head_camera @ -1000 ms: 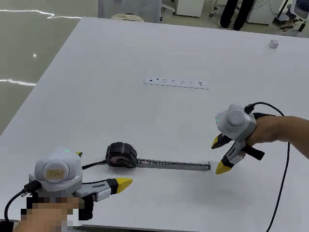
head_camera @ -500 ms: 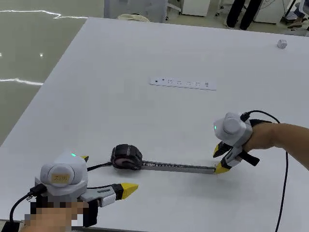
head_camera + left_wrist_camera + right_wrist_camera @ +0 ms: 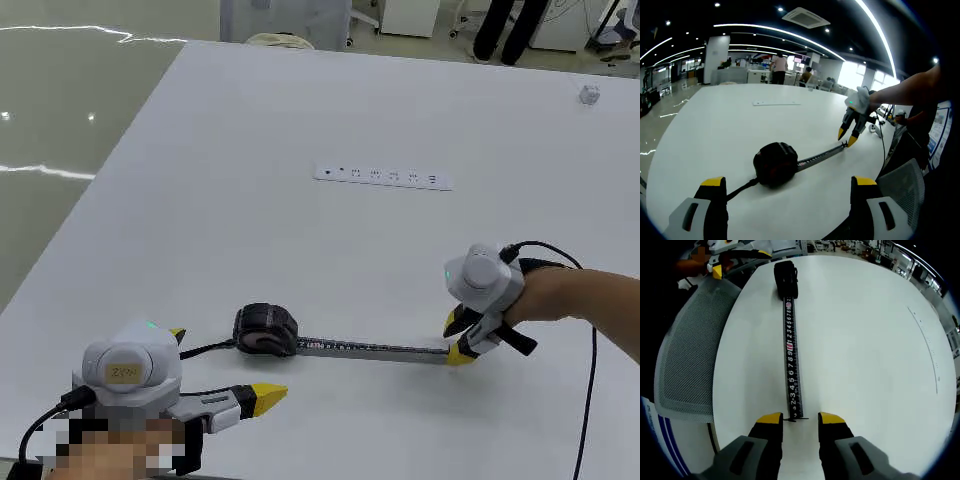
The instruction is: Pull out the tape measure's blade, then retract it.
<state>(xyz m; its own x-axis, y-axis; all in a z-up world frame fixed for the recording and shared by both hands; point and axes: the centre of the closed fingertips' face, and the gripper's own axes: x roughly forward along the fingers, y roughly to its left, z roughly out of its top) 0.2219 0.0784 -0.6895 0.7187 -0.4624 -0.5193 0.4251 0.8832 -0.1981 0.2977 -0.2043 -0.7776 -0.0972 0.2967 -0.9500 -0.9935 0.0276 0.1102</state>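
One tape measure (image 3: 266, 330), blade (image 3: 370, 349) out, on the white surface (image 3: 300, 230).
Its case (image 3: 774, 163) lies near-left, just ahead of the released left claw (image 3: 223, 365); the blade runs right, its tip between the right claw's (image 3: 455, 338) parted jaws.

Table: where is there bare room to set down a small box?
Free: the wide patch beyond the power strip, and the band between the power strip and the blade. Crowded: the near edge of the table, with the tape measure, left gripper and right gripper.
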